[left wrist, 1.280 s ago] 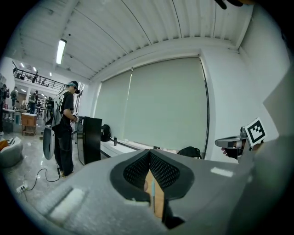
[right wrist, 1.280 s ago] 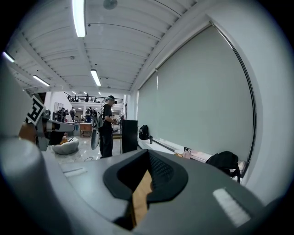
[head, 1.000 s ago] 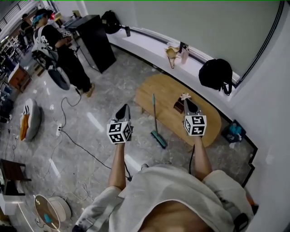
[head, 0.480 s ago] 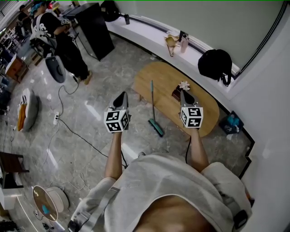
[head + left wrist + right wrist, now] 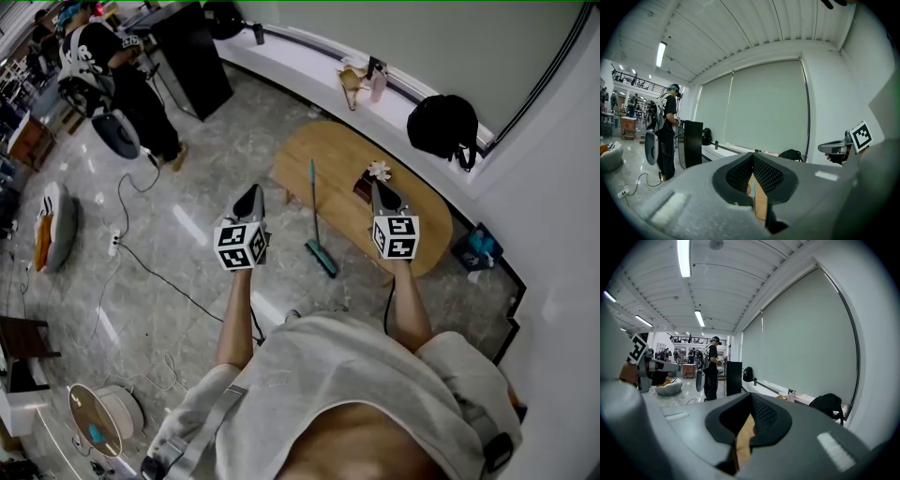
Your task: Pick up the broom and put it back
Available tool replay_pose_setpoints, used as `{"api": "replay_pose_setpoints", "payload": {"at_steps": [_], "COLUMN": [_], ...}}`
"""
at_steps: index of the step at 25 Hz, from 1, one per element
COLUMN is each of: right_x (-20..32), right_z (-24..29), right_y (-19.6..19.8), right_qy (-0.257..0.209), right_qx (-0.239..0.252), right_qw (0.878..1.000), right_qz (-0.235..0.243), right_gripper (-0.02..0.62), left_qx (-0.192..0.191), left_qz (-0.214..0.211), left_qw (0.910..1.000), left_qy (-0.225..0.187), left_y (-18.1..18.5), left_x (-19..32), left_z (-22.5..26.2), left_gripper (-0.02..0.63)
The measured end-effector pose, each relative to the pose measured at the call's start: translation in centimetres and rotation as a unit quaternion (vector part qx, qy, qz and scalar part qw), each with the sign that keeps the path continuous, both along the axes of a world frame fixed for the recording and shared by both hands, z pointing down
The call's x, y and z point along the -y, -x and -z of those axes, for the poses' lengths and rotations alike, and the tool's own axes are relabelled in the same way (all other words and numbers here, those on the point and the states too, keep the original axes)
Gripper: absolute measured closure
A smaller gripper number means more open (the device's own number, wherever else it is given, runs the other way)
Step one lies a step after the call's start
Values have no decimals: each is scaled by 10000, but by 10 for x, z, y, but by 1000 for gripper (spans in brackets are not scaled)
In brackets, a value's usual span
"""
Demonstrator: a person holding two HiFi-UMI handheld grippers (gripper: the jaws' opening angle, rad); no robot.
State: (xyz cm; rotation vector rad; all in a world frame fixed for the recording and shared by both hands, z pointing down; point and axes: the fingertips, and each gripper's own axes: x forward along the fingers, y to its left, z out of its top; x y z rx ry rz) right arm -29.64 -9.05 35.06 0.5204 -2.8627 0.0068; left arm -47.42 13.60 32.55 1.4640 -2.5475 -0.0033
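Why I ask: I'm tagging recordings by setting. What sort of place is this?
Probably an open-plan lab or workshop hall, not a home: ceiling strip lights, cables trailing over the polished floor, and another person wearing headgear beside a black cabinet.

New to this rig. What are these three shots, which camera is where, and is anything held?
No robot: a person holds a two-jaw gripper in each hand. The wide shot is from a camera on their head, looking down at the left gripper and right gripper; the marker cubes are part of them. The other two shots come from cameras riding on each gripper, looking along its jaws. Both pairs of jaws are shut on nothing. Ahead is an oval wooden table with a small pale ornament on it; the broom seems to lean against its edge, head on the floor.
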Motion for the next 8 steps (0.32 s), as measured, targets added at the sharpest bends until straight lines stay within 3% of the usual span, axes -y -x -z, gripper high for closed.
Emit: {"api": "replay_pose_setpoints", "payload": {"at_steps": [8], "right_x": [0], "right_z": [-6], "right_y": [0], "right_qy": [39], "right_qx": [-57], "right_qw": [10000], "right_qz": [24], "right_gripper": [595], "left_qx": [1], "left_qz": [-18], "left_qw": [10000], "left_qy": [5], "left_y": [-1], "left_x": [4], "left_z": [0], "left_gripper": [605]}}
